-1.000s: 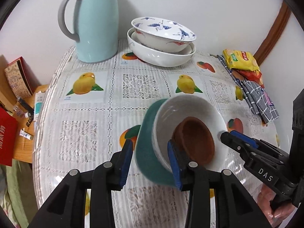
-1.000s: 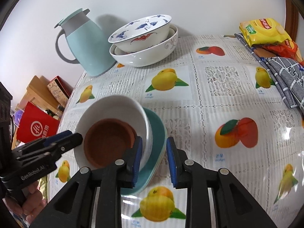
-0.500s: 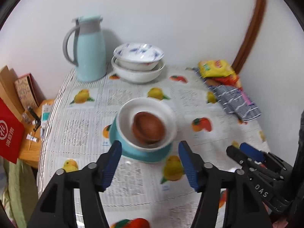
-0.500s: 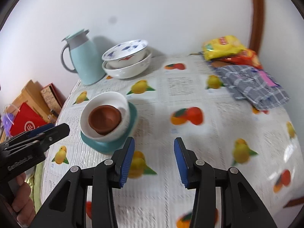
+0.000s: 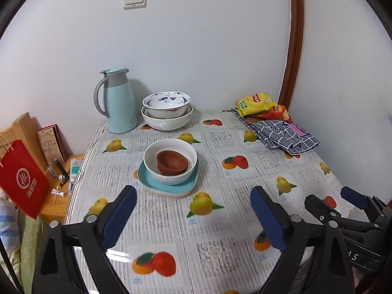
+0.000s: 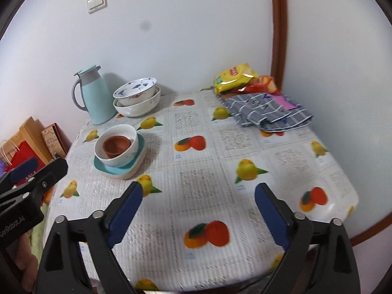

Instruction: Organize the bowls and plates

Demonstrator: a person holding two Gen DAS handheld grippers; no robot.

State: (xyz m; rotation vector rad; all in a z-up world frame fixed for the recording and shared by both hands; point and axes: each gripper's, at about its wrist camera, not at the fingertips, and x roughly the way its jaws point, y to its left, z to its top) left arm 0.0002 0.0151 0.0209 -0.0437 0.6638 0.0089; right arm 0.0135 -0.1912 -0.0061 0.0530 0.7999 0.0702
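Observation:
A brown bowl [image 5: 172,163] [image 6: 116,144] sits inside a white bowl [image 5: 171,175] [image 6: 122,158], which rests on a teal plate [image 5: 147,178] [image 6: 107,169] with a pale plate under it, left of the table's middle. A blue-patterned bowl [image 5: 166,101] [image 6: 134,90] is nested in a bigger white bowl [image 5: 166,122] [image 6: 137,107] at the back. My left gripper [image 5: 193,196] hangs above the table short of the stack, jaws still opening, nothing between them. My right gripper [image 6: 198,191] is over the front of the table, jaws also opening and empty.
A mint thermos jug [image 5: 117,103] stands by the wall beside the nested bowls. Snack bags [image 5: 259,103] and a checked cloth [image 5: 284,134] lie at the back right. A red bag [image 5: 22,183] and boxes stand off the table's left edge.
Both grippers let go of the stack, opened wide and pulled back and up from it. The plates and bowls now rest level on the table.

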